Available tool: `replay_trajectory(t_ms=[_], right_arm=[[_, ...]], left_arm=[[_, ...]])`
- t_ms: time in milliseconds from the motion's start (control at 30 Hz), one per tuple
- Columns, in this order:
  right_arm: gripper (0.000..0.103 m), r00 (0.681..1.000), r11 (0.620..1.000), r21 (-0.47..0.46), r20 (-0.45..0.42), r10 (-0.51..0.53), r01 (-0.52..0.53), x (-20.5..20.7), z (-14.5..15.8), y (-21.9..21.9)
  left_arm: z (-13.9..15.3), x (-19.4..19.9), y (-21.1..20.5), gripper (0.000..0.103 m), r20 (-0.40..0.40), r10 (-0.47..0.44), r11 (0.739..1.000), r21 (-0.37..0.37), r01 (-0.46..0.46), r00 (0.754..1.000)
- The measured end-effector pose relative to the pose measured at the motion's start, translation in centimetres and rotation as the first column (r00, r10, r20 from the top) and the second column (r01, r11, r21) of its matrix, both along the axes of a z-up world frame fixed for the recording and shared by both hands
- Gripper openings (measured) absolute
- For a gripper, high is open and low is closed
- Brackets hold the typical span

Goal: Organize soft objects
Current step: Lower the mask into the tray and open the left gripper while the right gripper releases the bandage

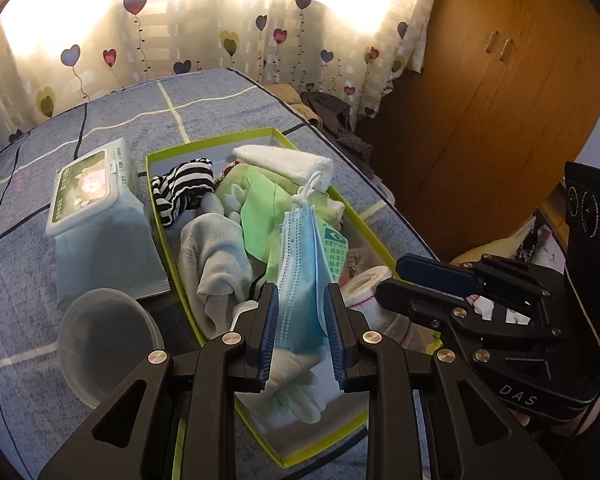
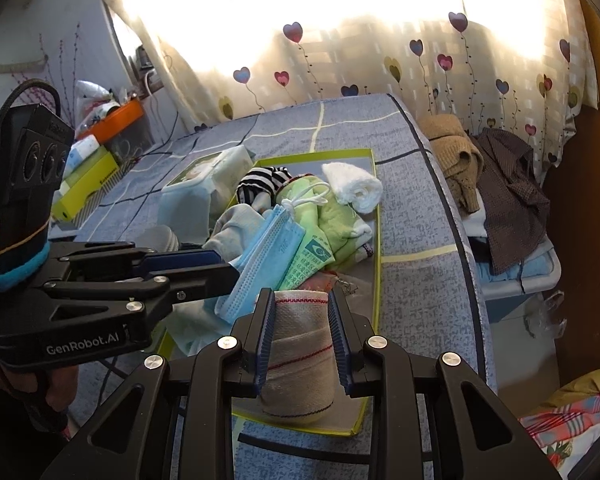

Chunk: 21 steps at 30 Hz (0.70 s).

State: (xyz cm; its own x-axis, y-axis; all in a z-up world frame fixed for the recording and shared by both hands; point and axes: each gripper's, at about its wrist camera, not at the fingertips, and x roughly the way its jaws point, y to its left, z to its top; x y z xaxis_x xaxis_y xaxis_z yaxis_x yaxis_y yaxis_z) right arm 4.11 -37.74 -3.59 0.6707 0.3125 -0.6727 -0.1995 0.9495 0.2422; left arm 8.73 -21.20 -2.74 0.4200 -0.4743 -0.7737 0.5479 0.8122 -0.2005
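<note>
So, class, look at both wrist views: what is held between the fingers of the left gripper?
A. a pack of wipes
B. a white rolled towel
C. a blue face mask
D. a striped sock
C: the left gripper has its fingers closed on the blue face mask, which hangs over the green-rimmed box.

A rolled beige sock [image 2: 300, 344] with red stitching was clamped between the pads of the right gripper [image 2: 302, 340] above the green-rimmed box [image 2: 374, 240]. A blue face mask [image 2: 260, 256] was pinched by the left gripper [image 2: 226, 266], over green cloth [image 2: 336, 216] and a white rolled towel [image 2: 356, 186].
</note>
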Motion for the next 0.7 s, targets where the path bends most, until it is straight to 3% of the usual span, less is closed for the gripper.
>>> replay_trajectory(t_ms=[333, 500, 700], right_arm=[[0.026, 0.999, 1.0, -0.022, 0.049, -0.017, 0.018, -1.3, 1.9, 0.0], [0.046, 0.998, 0.999, -0.052, 0.062, -0.014, 0.017, -2.0, 3.1, 0.7], [0.057, 0.997, 0.995, -0.096, 0.079, -0.009, 0.016, -2.9, 4.2, 2.2]], left_arm=[[2.0, -0.9, 1.9, 0.025, 0.052, 0.051, 0.998, -0.039, -0.049, 0.997], [3.3, -2.0, 3.0, 0.025, 0.097, 0.09, 0.995, -0.049, -0.086, 0.991], [4.5, -3.5, 4.7, 0.025, 0.142, 0.147, 0.989, -0.054, -0.141, 0.979]])
